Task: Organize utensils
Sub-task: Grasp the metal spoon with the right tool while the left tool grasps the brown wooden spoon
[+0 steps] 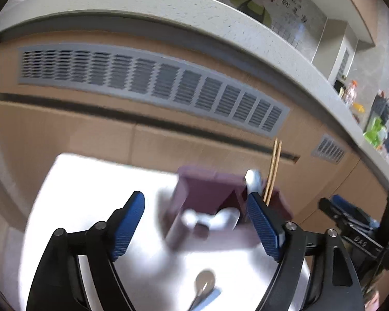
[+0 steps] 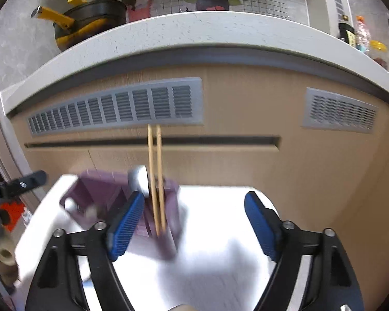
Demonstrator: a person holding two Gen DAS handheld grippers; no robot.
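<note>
Purple plastic utensil holder with compartments sits on the white tabletop, at the edge nearest the wood cabinet front. Pair of bamboo chopsticks stands upright in the holder's right-hand compartment, tips down, tops rising well above the holder rim; probably sorted there already so long items stay vertical. Just left of the chopsticks a metal handle end pokes up from the holder, looks like a spoon or similar, too blurred to say which. Something pale and metallic lies at the holder's front in the left wrist view; motion blur, can't tell if inside or beside it. Metal spoon lies loose on the tabletop, in front of the holder and apart from it, likely the next item to sort.

Left gripper: blue fingers spread wide, nothing between them, aimed at the holder with the spoon below the gap. One fingertip overlaps the holder in view, contact unclear. Right gripper: fingers also wide apart, empty, hovering just in front of the holder; its left finger overlaps the holder visually, touching not confirmable.

Behind the holder: grey vent grille on the cabinet, speckled countertop above, yellow-handled pan on it.
</note>
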